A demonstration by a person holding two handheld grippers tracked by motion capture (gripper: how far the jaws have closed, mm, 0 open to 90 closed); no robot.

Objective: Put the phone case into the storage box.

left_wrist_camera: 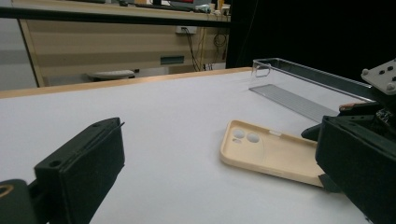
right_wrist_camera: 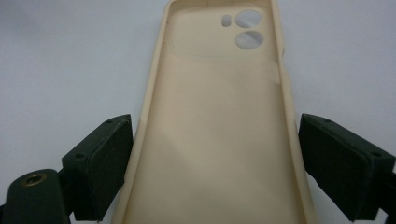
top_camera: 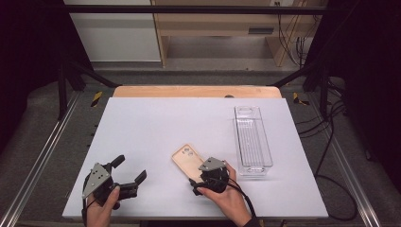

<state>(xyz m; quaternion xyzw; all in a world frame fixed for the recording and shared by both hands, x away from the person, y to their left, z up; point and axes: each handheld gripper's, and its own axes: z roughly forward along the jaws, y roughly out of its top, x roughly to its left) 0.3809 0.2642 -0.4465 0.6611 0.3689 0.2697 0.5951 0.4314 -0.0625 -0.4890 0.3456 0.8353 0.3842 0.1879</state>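
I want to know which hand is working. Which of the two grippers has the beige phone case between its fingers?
The right gripper: its fingers stand on either side of the beige phone case. The left gripper is open over bare table.

The high view looks forward and down on my worktop point(top_camera: 156, 127) from above my side; my hands enter at the lower edge of the frame. The camera on my left gripper point(top_camera: 118, 182) sits low, facing across the worktop to the phone case point(left_wrist_camera: 266, 151) and clear tray point(left_wrist_camera: 303, 84) at right. The camera on my right gripper point(right_wrist_camera: 215, 163) looks steeply down, very near that case, which all three views share.
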